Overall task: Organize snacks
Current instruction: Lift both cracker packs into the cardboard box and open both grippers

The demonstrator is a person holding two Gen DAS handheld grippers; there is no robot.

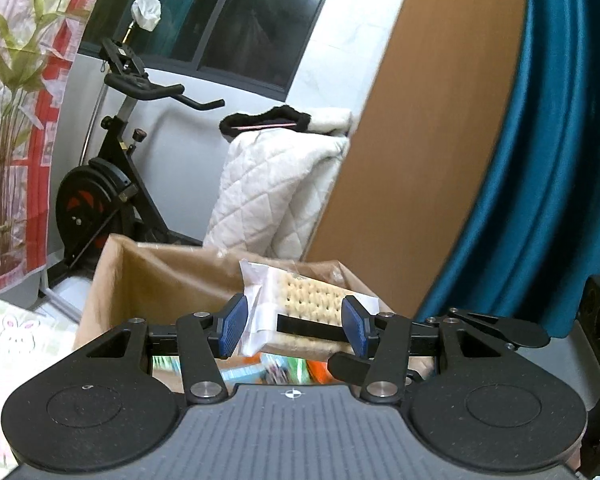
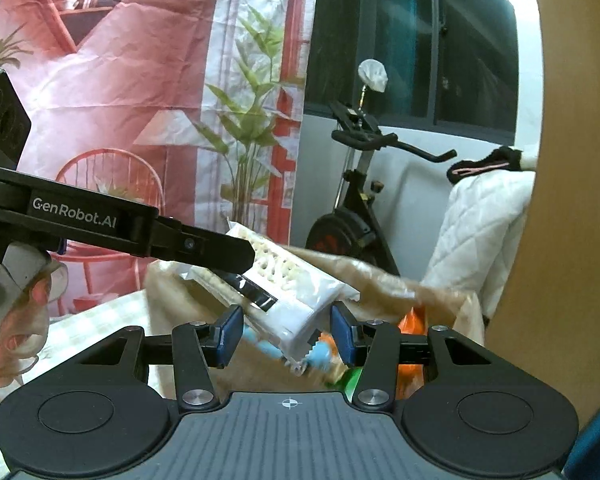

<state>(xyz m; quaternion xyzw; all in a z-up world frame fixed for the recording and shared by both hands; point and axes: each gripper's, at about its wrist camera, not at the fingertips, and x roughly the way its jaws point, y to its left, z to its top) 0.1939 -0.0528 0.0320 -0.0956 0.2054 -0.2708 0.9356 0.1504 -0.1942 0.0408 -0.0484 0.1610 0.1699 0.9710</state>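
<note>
Gripping one cracker packet from both ends: left tongs have their blue pads pressed on the packet's sides, held roughly level above the open cardboard box. Right tongs pinch the packet's crimped near end, packet tilting up and away from them. In the right view the left tool's black finger crosses over the packet's far end.

Box sits directly below, brown paper liner along its rim, blurred colourful snack packs inside. Wooden panel and teal curtain close off the right side. Exercise bike and quilted white blanket stand behind the box. Printed wall cloth on the left. Bench cover shows a rabbit print.

Readable text: "GenRobot.AI" on the left tool's arm. Packet print too blurred to read.
</note>
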